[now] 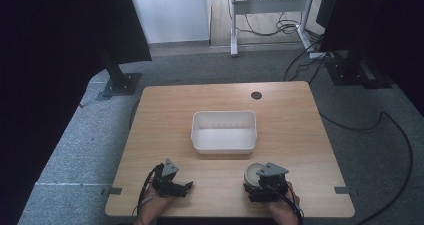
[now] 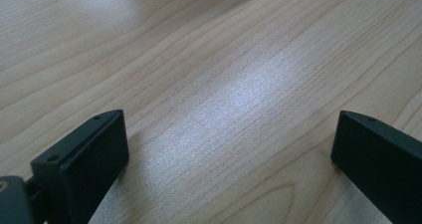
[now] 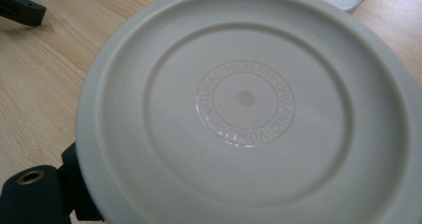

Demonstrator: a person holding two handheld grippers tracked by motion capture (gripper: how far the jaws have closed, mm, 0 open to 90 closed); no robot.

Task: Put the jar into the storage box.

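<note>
A round container with a pale grey lid [image 3: 244,104] stamped with ring lettering sits close under the right gripper's camera. In the high view the container [image 1: 251,174] rests near the table's front edge at the right, and my right gripper [image 1: 255,182] is shut around it. One black finger [image 3: 77,189] peeks out beneath the lid's left rim; the other is hidden. My left gripper [image 1: 186,187] lies low at the front left. It is open [image 2: 229,144], with bare wood between its fingers.
A white rectangular bin [image 1: 224,146] with nothing in it stands in the middle of the wooden table [image 1: 165,115]. A dark cable hole [image 1: 256,95] lies behind it. Black stands and floor cables surround the table. A bit of the left gripper [image 3: 20,7] shows far off.
</note>
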